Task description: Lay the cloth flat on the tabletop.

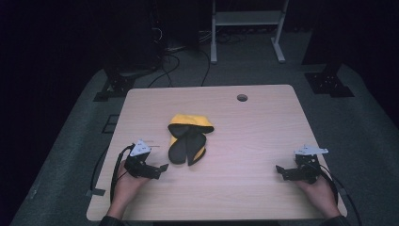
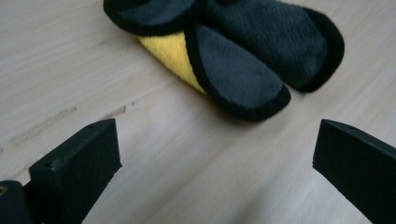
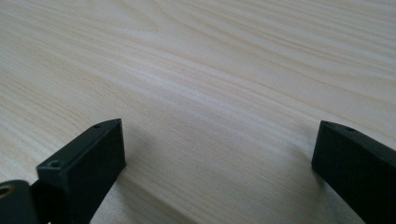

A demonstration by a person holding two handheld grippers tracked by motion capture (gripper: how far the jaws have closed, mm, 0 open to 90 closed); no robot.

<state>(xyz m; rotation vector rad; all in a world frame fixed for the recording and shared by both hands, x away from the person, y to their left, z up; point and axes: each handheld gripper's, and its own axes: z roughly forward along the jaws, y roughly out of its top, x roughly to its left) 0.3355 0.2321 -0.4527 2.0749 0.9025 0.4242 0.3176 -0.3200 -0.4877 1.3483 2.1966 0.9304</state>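
Since the yellow and grey cloth point(image 1: 188, 139) looks soft and limp, the wide-spread left gripper point(image 1: 160, 168) should pinch a black-bound edge, while the right gripper point(image 1: 281, 170) rests spread, empty.

right gripper point(image 3: 219, 154) — two black jaws spread wide apart, nothing between them | table point(image 3: 210, 70) — pale wood grain lying bare between and beyond the jaws, a faint shadow beside each jaw

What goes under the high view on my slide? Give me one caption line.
Two hand-held grippers, left and right, rest open on a wooden table flanking a crumpled yellow-and-grey cloth.
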